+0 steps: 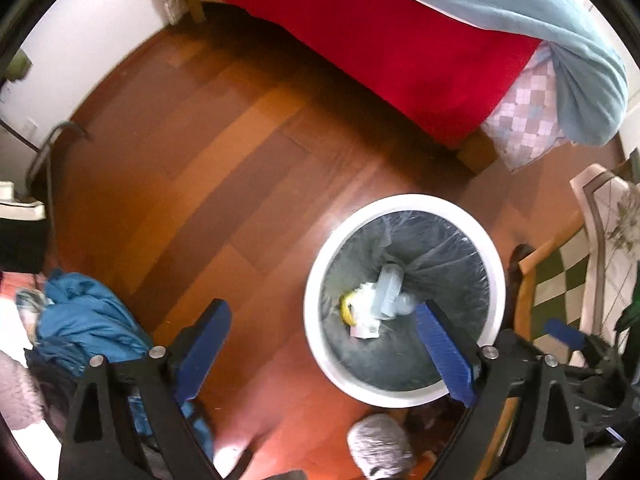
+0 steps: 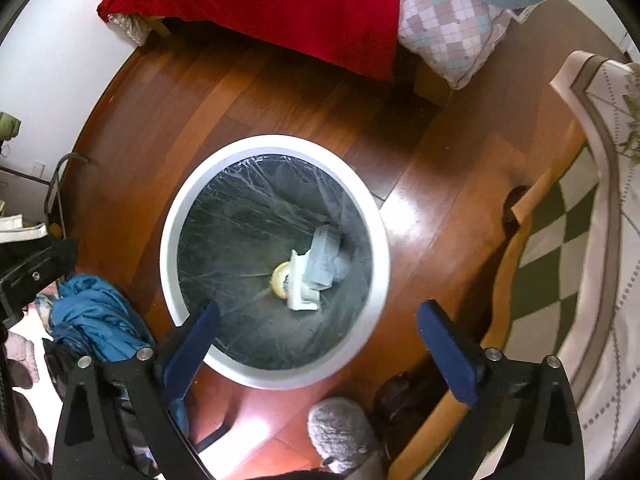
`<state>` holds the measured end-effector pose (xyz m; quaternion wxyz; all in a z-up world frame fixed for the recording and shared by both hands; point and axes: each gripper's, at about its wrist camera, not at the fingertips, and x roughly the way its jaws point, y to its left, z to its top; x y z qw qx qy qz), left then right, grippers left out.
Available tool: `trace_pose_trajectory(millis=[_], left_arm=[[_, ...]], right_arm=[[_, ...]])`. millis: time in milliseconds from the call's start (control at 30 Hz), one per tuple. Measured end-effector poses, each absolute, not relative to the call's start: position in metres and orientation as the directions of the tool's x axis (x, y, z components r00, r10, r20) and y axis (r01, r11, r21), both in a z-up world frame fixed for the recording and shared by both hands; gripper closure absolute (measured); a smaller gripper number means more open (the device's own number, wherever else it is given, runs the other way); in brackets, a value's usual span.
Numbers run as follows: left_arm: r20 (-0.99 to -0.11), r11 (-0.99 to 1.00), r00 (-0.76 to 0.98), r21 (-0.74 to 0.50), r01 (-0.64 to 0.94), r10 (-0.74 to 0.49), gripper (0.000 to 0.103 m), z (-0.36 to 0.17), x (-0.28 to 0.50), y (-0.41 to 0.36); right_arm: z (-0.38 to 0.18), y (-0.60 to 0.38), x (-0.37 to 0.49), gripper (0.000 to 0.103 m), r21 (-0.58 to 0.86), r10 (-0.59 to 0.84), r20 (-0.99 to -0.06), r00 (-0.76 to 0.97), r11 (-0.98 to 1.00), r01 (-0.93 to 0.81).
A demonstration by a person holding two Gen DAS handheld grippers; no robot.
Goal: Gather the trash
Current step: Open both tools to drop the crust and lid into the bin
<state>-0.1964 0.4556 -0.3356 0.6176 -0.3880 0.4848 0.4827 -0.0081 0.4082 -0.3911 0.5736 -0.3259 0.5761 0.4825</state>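
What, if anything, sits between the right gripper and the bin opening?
Nothing visible does. The right gripper hangs open and empty over the near rim of the bin. The bin's mouth is uncovered, and the trash lies at the bottom of the liner.

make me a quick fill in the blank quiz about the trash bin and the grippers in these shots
1. The round bin has a rim coloured ____.
2. The jaws of the left gripper and the right gripper both stand ____, gripping nothing.
3. The trash lies at the ____ of the lined bin.
4. The cloth hanging off the bed beyond the bin is coloured ____.

Missing words: white; open; bottom; red
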Motion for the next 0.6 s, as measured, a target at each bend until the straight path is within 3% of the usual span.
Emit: trace_pose_trajectory(millis=[200, 600], left_arm=[[-0.955, 0.242, -0.003, 0.079, -0.967, 0.298, 0.008, -0.314, -0.2, 0.422], [-0.916, 0.242, 0.021, 0.083, -0.967, 0.401, 0.008, -0.249, -0.209, 0.359]], right_arm=[[-0.365, 0.381, -0.02, 0.003, 0.093, 0.179, -0.983, -0.041, 0.292, -0.952], [-0.285, 0.306, -0.03, 0.003, 0.081, 0.289, -0.957, 0.01, 0.302, -0.95]])
